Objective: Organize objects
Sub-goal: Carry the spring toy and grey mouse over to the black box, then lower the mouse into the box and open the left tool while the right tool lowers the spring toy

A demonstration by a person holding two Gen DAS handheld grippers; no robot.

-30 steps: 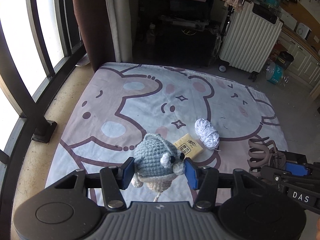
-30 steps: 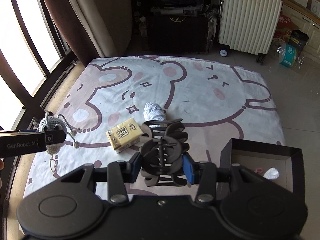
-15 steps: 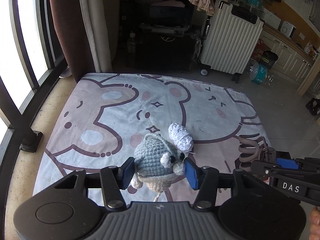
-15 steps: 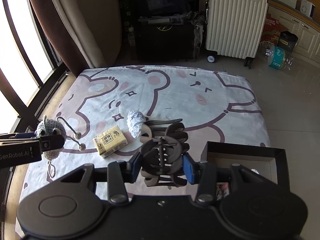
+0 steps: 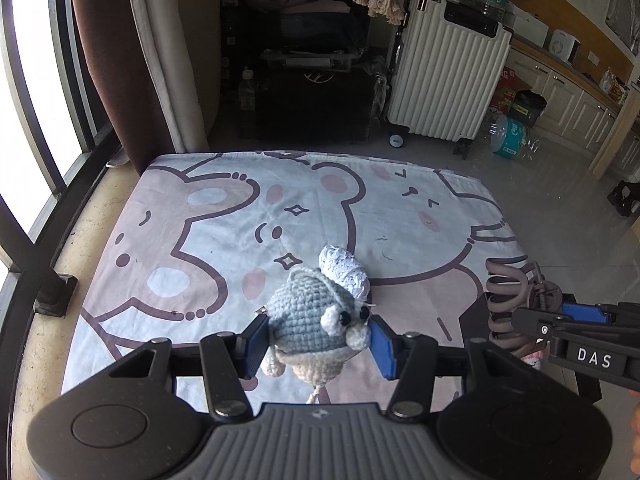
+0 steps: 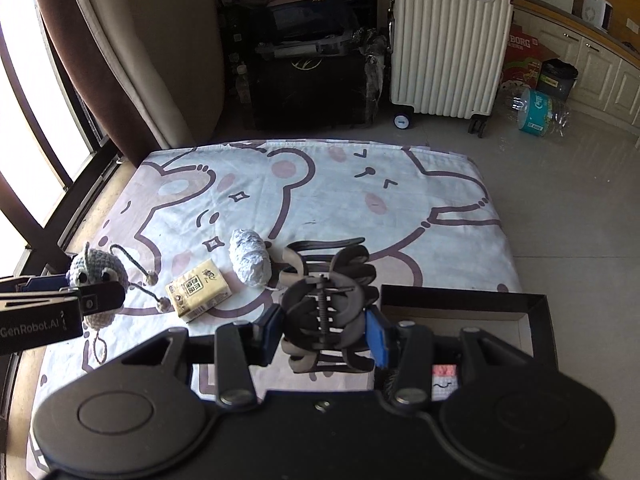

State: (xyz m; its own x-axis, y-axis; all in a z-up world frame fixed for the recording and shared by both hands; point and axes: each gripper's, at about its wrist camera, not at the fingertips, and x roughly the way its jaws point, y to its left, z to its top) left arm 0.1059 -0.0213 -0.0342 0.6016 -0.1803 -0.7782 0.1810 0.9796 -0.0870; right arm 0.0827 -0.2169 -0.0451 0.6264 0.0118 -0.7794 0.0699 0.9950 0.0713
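Holding a crocheted toy [image 5: 312, 320] in my left gripper [image 5: 318, 340], I have its blue pads pressed against the toy's sides, clear above the blanket [image 5: 224, 216]. My right gripper [image 6: 322, 330] is clamped the same way on a dark hair clip [image 6: 326, 304], which blocks part of my view ahead. Just under and to the right of the clip sits a black box [image 6: 536, 320], open at the top, with something small and pink inside that I cannot make out. On the blanket between my two grippers lie a yellow tissue pack [image 6: 199, 290] and, just beyond it, a white yarn ball [image 6: 250, 258]; they look just beside each other. Past the blanket's far edge stand a dark crate [image 6: 312, 88] and a white suitcase [image 6: 450, 36], with a curtain [image 6: 92, 60] at the left by the window.
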